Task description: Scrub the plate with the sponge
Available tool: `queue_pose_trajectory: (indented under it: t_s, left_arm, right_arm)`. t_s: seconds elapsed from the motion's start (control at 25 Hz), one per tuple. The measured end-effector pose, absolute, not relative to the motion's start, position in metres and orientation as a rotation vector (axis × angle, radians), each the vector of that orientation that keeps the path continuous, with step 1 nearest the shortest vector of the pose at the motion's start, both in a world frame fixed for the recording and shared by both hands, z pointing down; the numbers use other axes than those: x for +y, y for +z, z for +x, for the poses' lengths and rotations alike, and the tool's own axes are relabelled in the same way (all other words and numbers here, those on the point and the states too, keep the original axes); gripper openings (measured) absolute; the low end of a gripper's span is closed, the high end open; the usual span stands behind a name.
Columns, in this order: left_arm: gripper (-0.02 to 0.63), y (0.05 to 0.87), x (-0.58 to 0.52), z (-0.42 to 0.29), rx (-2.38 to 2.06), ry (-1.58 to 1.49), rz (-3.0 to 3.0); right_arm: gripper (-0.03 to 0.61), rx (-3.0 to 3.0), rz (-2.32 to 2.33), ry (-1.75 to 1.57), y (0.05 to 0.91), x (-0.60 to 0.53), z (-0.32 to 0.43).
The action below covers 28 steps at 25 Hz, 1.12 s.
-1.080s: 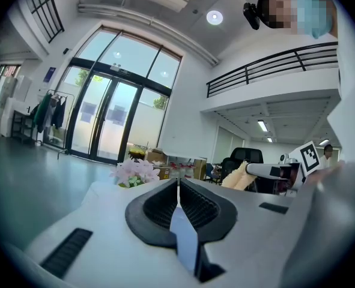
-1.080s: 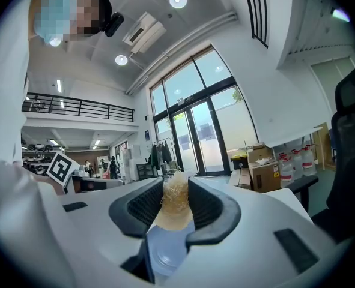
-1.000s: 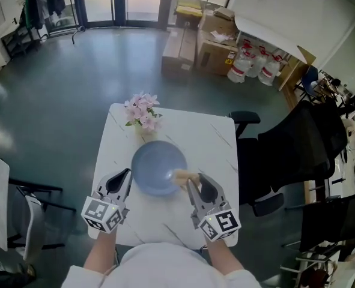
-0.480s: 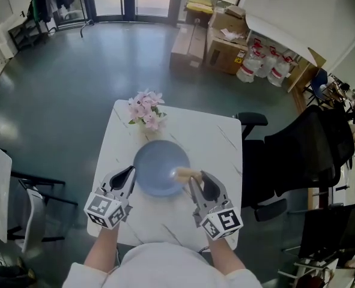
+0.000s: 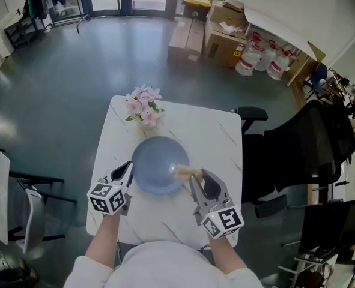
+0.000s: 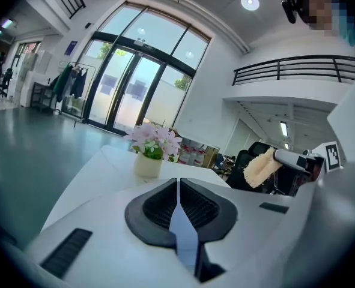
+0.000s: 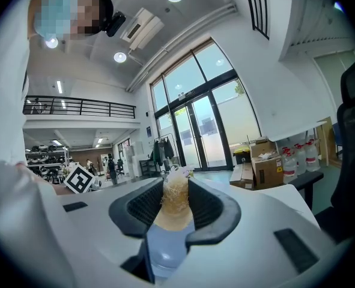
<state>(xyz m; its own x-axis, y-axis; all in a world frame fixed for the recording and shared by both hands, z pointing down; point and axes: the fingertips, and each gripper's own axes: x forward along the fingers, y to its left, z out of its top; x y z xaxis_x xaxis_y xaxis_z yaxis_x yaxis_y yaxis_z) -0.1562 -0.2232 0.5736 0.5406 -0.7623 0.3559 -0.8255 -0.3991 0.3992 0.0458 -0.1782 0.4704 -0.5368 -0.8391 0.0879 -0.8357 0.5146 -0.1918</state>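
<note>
Your left gripper (image 5: 128, 166): jaws pressed together, at plate (image 5: 156, 161) left edge. Right gripper (image 5: 194, 176) pinching sponge (image 5: 184, 172) over plate.

White left tool (image 5: 127, 165) and right tool (image 5: 194, 181), black pads (image 6: 157, 206), marker cubes (image 5: 224, 221)

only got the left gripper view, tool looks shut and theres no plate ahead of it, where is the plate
observer: The head view shows the blue plate in the middle of the table, with the left tool at its left rim.
operator: is the sponge near it
observer: Yes. The right tool is shut on the sponge, which is at the plate's right rim.
operator: and the flowers
observer: The flowers stand just beyond the plate's far-left rim.
</note>
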Motion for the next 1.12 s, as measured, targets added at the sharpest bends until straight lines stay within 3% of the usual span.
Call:
queue_pose_trajectory:
  t_s: [0.88, 0.92, 1.0, 1.12]
  left_arm:
    - [0.042, 0.683, -0.241, -0.174, -1.244, 0.255, 1.842]
    - [0.053, 0.687, -0.241, -0.177, -1.251, 0.268, 1.83]
    - [0.148, 0.693, -0.241, -0.179, -1.254, 0.28, 1.808]
    - [0.176, 0.695, -0.242, -0.175, -1.226, 0.29, 1.8]
  right_arm:
    - [0.132, 2.736, -1.498, -0.362, 0.48, -0.186, 0.043]
    - [0.132, 2.736, -1.497, -0.362, 0.481, -0.186, 0.043]
    - [0.132, 2.736, -1.498, -0.363, 0.481, -0.186, 0.043]
    - [0.132, 2.738, -1.501, -0.369, 0.481, -0.186, 0.044]
